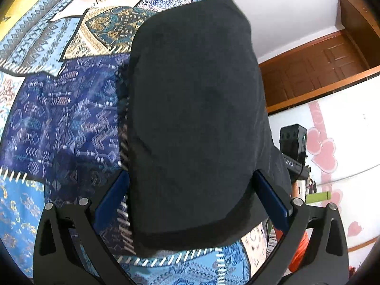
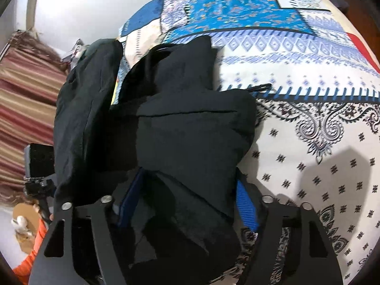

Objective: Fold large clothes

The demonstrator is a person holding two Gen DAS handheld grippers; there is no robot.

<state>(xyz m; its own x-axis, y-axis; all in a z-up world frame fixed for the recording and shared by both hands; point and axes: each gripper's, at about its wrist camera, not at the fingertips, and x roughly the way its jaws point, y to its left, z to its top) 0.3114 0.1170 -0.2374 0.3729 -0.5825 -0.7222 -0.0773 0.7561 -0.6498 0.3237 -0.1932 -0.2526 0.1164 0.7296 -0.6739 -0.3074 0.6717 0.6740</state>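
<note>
My left tongs (image 1: 190,204) stand wide, a thick fold of the black garment (image 1: 194,118) filling the gap between the blue pads (image 1: 111,199); whether they press it I cannot tell. My right tongs (image 2: 187,199) also straddle bunched black cloth, grip likewise unclear. The garment lies heaped on the patterned bedspread (image 2: 320,142), one part trailing over the bed's edge towards a striped cloth (image 2: 26,99).
</note>
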